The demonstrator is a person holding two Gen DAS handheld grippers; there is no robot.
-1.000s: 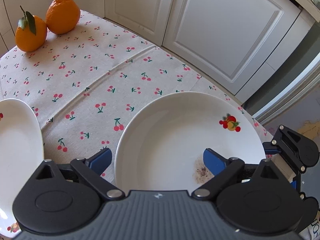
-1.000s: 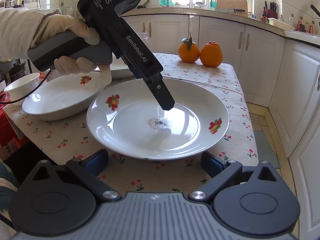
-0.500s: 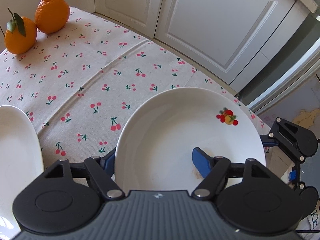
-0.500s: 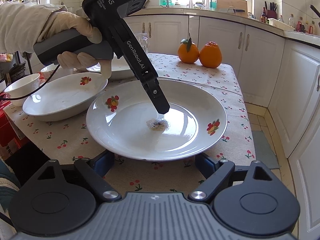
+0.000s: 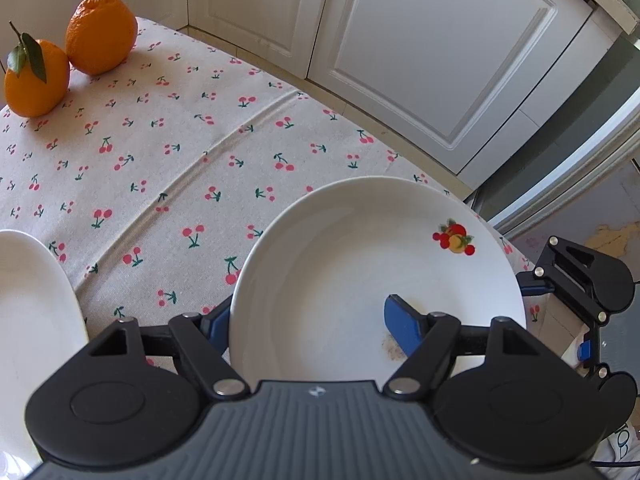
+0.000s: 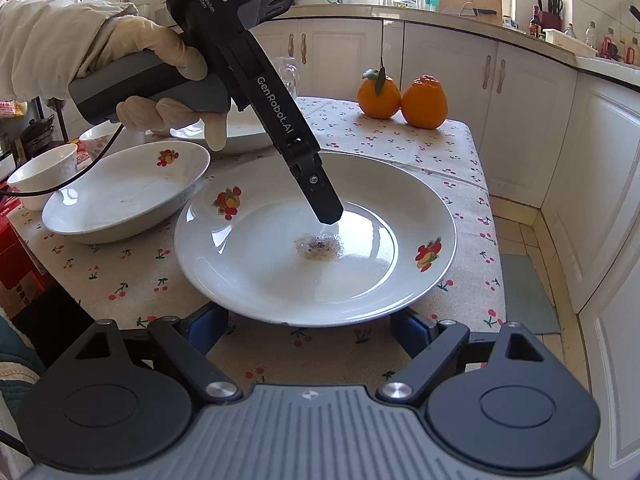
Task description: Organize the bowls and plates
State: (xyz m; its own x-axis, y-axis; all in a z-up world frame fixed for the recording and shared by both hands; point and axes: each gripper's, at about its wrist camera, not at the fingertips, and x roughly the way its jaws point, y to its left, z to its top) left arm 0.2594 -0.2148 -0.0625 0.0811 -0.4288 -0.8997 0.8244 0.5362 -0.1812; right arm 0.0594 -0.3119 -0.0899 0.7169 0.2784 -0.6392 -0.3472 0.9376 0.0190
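Observation:
A large white plate [image 6: 260, 272] with fruit decals and a dark crumb stain [image 6: 318, 246] at its middle lies on the cherry tablecloth. My left gripper [image 5: 308, 316] straddles its rim and is shut on it. One blue finger [image 5: 402, 330] rests inside the plate; the other [image 5: 216, 322] is outside, half hidden by the rim. In the right wrist view a gloved hand [image 6: 160, 80] holds that gripper steeply downward. My right gripper [image 6: 310, 328] holds the opposite rim, both fingers tucked under it and partly hidden.
A second deep plate [image 6: 120, 196] and a small white bowl [image 6: 44, 168] sit to the left, with another plate [image 6: 240, 136] behind. Two oranges [image 6: 402, 96] stand at the far corner. The table's edge [image 6: 486, 200] is close on the right, with white cabinets [image 6: 520, 128] beyond.
The left gripper's jaws have closed onto the plate's rim. The right gripper's fingers have drawn inward and now sit under the near rim. Neither hand has shifted much.

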